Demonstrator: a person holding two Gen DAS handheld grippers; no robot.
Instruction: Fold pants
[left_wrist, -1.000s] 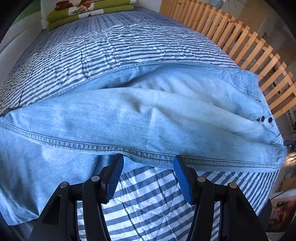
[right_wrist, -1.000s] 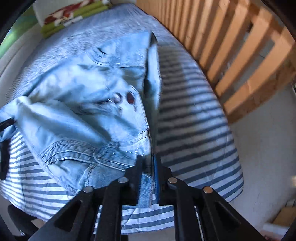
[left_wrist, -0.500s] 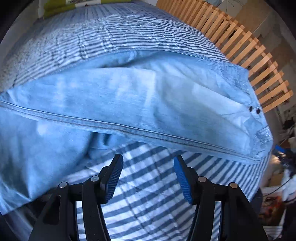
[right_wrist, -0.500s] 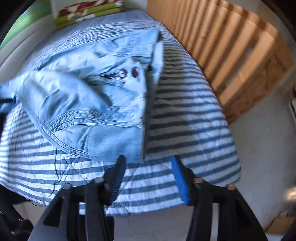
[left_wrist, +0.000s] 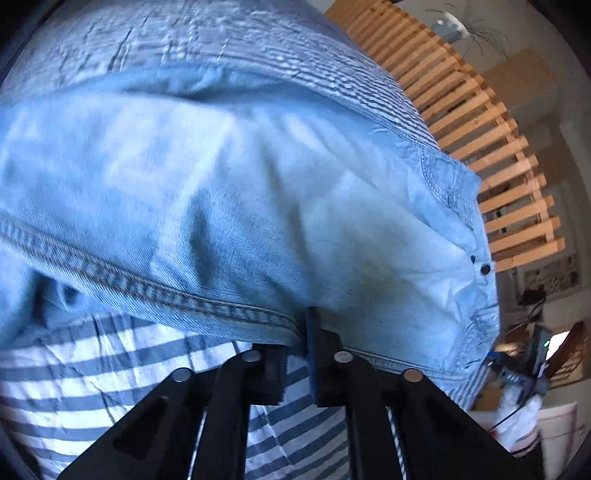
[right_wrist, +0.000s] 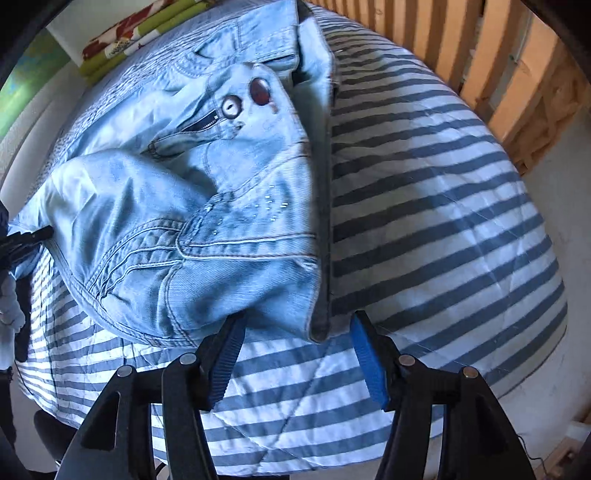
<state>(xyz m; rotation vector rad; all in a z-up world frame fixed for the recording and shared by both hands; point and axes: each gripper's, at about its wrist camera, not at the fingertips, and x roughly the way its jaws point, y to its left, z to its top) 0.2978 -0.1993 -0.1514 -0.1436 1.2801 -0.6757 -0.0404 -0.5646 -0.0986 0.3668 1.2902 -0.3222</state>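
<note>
On the bed's striped cover (right_wrist: 424, 206) lie the light-blue pants (right_wrist: 207, 206), doubled lengthwise, with the buttoned waist toward the right edge near the wooden slat rail (left_wrist: 491, 147). At their near seam the left claw (left_wrist: 301, 354) is pinched together on the denim hem, though blur softens that view. The right claw (right_wrist: 297, 354) stands about half open, its jaws closing, straddling the near waistband corner without seeming to press it.

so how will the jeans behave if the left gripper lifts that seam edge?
Likely floppy: the jeans already drape in soft folds on the striped bedspread. Probably heavyish, given the layered waistband. The left gripper, shut on the seam, may bunch it.
</note>
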